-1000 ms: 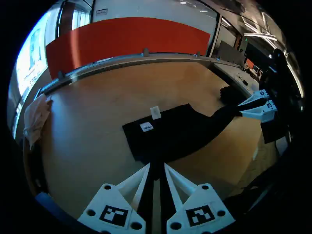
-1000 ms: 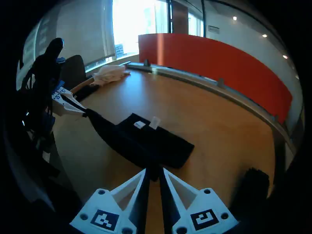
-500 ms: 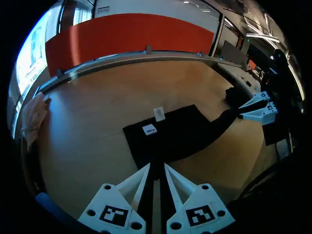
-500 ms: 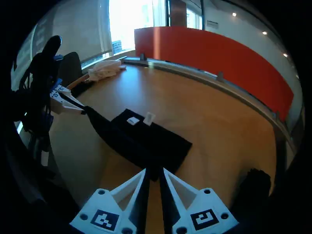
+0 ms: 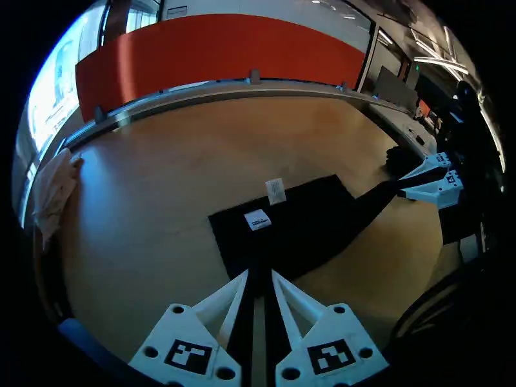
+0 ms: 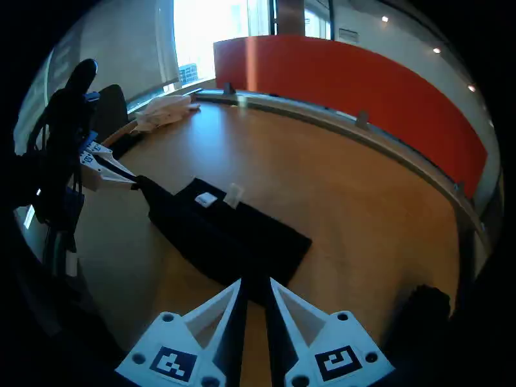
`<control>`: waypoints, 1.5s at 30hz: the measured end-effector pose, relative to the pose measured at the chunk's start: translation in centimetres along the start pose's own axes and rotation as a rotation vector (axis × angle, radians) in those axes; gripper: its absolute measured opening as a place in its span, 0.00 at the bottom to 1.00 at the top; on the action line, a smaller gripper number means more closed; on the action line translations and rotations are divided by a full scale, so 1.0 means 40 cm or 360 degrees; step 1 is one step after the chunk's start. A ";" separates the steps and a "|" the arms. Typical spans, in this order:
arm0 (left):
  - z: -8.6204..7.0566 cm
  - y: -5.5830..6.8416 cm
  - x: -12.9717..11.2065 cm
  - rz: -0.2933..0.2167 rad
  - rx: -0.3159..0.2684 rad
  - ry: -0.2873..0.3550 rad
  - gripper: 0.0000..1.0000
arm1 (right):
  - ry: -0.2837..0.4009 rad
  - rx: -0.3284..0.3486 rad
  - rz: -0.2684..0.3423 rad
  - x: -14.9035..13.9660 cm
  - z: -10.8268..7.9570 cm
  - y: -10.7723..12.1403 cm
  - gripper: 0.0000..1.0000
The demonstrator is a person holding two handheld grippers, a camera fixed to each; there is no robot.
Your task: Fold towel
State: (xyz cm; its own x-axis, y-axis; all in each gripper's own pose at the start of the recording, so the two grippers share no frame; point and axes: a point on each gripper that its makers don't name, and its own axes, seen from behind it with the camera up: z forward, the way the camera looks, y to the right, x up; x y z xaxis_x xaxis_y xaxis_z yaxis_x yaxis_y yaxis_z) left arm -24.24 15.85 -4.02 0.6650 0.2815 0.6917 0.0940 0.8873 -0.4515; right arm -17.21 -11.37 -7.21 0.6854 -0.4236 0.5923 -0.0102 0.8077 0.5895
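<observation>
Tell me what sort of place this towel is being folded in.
Most likely an open-plan office: a long wooden table with an orange divider screen along its far edge, large bright windows behind it, and strip ceiling lights. The black towel is spread on that table.

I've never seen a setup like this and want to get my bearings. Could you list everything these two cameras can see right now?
wooden table: one, light brown, takes up most of both views
black towel: one, black, lies on the table, its near edge lifted between the two grippers
white tags: two, white, on the towel's far side, one lying flat and one standing at the edge
partition: one, orange-red, along the table's far edge
pale cloth: one, cream, crumpled at the table's far left edge
dark bundle: one, black, at the table's edge beyond the right gripper; I can't tell what it is
left gripper: one, white, shut on a towel corner
right gripper: one, white, shut on the other corner
</observation>
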 end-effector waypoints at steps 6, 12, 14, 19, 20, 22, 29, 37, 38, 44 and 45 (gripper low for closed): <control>0.038 -0.017 0.015 0.0006 0.0003 -0.0005 0.09 | -0.0019 -0.0016 0.0015 0.003 0.033 0.026 0.17; 0.079 -0.034 0.021 0.0026 0.0014 -0.0019 0.09 | -0.0036 -0.0021 0.0041 0.004 0.070 0.052 0.17; 0.093 -0.038 0.019 0.0027 0.0014 -0.0029 0.09 | -0.0045 -0.0024 0.0052 0.004 0.081 0.061 0.17; 0.127 -0.047 0.014 0.0019 0.0008 -0.0048 0.09 | -0.0069 -0.0025 0.0073 -0.002 0.107 0.077 0.17; 0.133 -0.049 0.014 0.0018 0.0007 -0.0051 0.09 | -0.0075 -0.0025 0.0076 -0.004 0.112 0.080 0.17; 0.143 -0.053 0.013 0.0020 0.0007 -0.0055 0.09 | -0.0085 -0.0025 0.0084 -0.008 0.122 0.085 0.17; 0.173 -0.065 0.014 0.0041 0.0012 -0.0070 0.10 | -0.0109 -0.0028 0.0107 -0.017 0.150 0.099 0.17; 0.206 -0.083 0.015 0.0059 0.0023 -0.0088 0.12 | -0.0146 -0.0031 0.0130 -0.023 0.183 0.115 0.17; 0.209 -0.085 0.014 0.0063 0.0026 -0.0091 0.12 | -0.0151 -0.0030 0.0132 -0.024 0.187 0.117 0.17; 0.230 -0.095 0.015 0.0077 0.0049 -0.0098 0.17 | -0.0167 -0.0065 0.0140 -0.024 0.207 0.136 0.19; 0.233 -0.097 0.015 0.0078 0.0054 -0.0098 0.20 | -0.0171 -0.0075 0.0140 -0.026 0.210 0.141 0.20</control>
State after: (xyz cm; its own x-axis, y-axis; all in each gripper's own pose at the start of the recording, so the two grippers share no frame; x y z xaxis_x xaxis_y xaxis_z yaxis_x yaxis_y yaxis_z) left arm -31.12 15.98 3.42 0.6213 0.3458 0.7032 0.0367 0.8835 -0.4669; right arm -24.08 -9.82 0.12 0.6012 -0.3900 0.6975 -0.0306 0.8609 0.5078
